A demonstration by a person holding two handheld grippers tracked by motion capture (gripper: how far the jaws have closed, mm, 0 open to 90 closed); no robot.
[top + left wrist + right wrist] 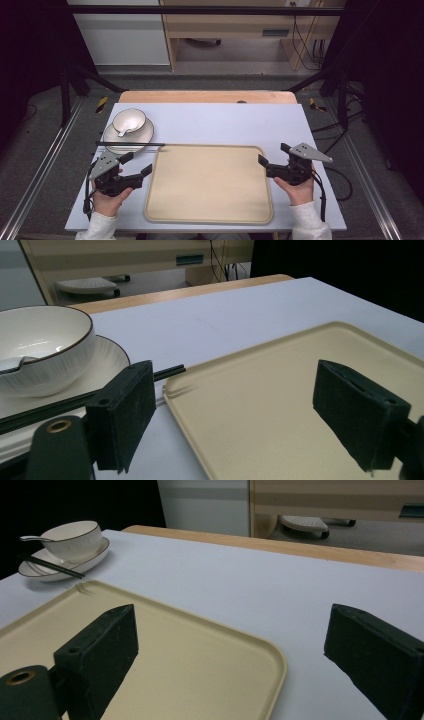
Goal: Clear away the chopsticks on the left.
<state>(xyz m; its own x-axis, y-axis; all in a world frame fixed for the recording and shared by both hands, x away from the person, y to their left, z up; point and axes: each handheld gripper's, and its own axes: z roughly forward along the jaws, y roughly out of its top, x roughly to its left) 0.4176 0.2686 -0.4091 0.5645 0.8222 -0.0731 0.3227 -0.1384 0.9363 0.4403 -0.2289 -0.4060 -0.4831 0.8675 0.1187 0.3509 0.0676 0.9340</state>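
A beige tray lies empty in the middle of the white table. At the far left a white bowl holding a spoon stands on a white plate. Black chopsticks lie across the plate's near rim. My left gripper is open at the tray's left edge, its jaws wide apart over the tray corner. My right gripper is open at the tray's right edge, with nothing between its jaws. The bowl and chopsticks lie far off in the right gripper view.
A wooden strip runs along the table's far edge. Beyond it stand a wooden cabinet and a chair base on the floor. Cables trail off at the right. Metal frame rails flank the table.
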